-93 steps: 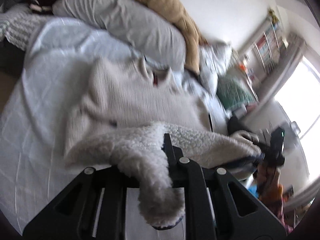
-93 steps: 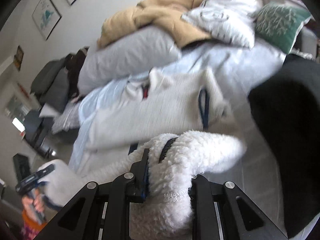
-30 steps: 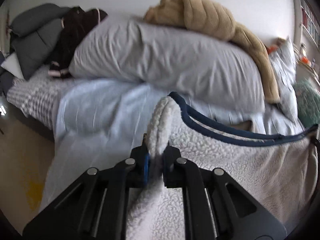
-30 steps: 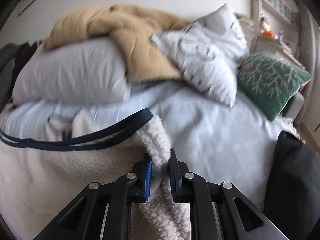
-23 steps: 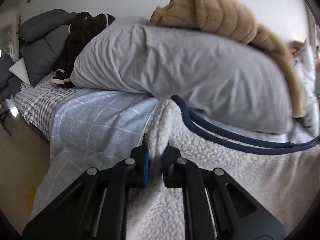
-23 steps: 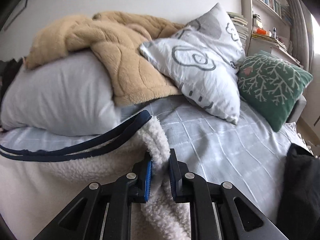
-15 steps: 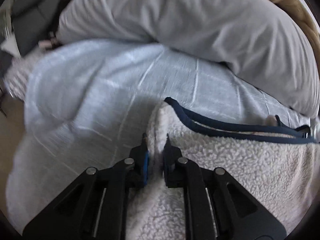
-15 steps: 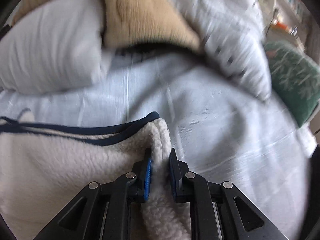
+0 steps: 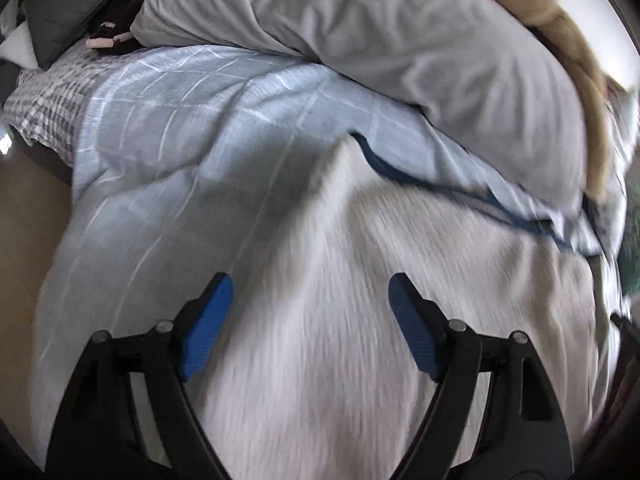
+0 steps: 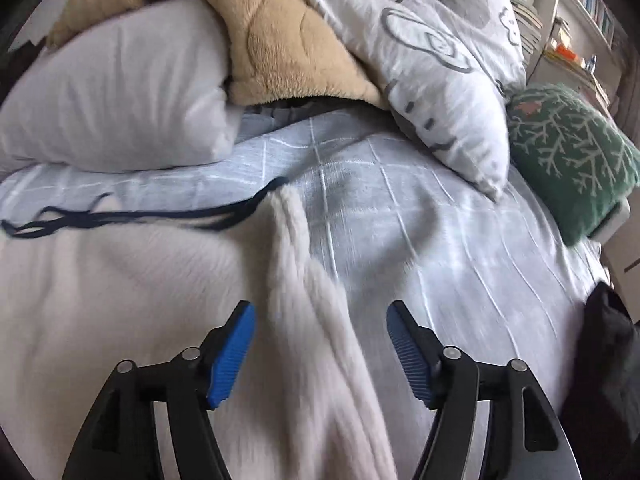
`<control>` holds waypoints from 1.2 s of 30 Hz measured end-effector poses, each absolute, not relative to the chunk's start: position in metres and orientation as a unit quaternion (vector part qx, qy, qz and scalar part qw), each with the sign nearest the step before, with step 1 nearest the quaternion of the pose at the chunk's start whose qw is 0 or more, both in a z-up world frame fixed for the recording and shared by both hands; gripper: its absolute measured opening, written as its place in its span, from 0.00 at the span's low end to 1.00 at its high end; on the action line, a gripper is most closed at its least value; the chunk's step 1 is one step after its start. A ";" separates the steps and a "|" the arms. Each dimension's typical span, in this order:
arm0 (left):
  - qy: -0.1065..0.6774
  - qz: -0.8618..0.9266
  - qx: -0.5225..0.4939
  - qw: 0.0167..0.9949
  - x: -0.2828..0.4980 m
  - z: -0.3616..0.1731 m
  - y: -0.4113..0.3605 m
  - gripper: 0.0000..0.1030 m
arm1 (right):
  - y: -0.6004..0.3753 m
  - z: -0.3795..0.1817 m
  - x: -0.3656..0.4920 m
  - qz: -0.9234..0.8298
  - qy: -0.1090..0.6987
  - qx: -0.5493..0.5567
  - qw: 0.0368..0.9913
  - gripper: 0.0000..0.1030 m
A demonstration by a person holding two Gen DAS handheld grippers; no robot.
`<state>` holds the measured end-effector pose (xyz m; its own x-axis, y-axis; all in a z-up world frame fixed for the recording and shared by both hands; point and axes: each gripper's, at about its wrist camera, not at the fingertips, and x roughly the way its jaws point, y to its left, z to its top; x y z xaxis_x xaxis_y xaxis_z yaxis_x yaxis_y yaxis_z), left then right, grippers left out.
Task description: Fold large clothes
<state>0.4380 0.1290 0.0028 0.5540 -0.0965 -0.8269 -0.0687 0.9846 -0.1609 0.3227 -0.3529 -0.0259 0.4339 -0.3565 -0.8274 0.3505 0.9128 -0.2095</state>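
A white fleece garment [image 9: 400, 280] with dark blue trim [image 9: 384, 166] lies spread on the light blue bedcover [image 9: 180, 128]. My left gripper [image 9: 310, 286] is open and empty, above the garment's left far corner. In the right wrist view the same fleece garment [image 10: 140, 300] shows its blue hem [image 10: 160, 214] and a folded ridge at its right edge. My right gripper [image 10: 320, 314] is open and empty, above that right edge.
A large grey pillow [image 9: 400, 40] and a tan blanket [image 10: 280, 40] lie at the bed's far side. A patterned white pillow [image 10: 440, 60] and a green cushion [image 10: 572, 152] sit to the right. A black item [image 10: 600, 360] lies at the right edge. Dark clothes [image 9: 60, 8] are piled at the far left.
Both grippers have opened and let go of the fleece's far corners. The garment now lies flat on the bedcover and both grippers have drawn back from the hem.
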 end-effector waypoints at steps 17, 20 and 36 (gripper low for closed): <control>0.518 -0.066 -0.211 0.826 0.273 0.000 0.146 0.84 | -0.281 0.009 0.138 -0.146 0.463 0.202 0.851 0.82; 0.523 -0.066 -0.254 0.811 0.274 -0.023 0.151 0.84 | -0.272 -0.009 0.132 -0.140 0.477 0.238 0.834 0.82; 0.436 -0.071 -0.492 0.750 0.316 -0.102 0.166 0.56 | -0.315 -0.081 0.154 -0.225 0.383 0.366 0.818 0.73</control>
<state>0.3158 0.1660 -0.1017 0.6089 -0.5361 -0.5846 -0.3223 0.5062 -0.7999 0.1543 -0.3154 -0.0809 0.6050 -0.0883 -0.7913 0.6486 0.6311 0.4255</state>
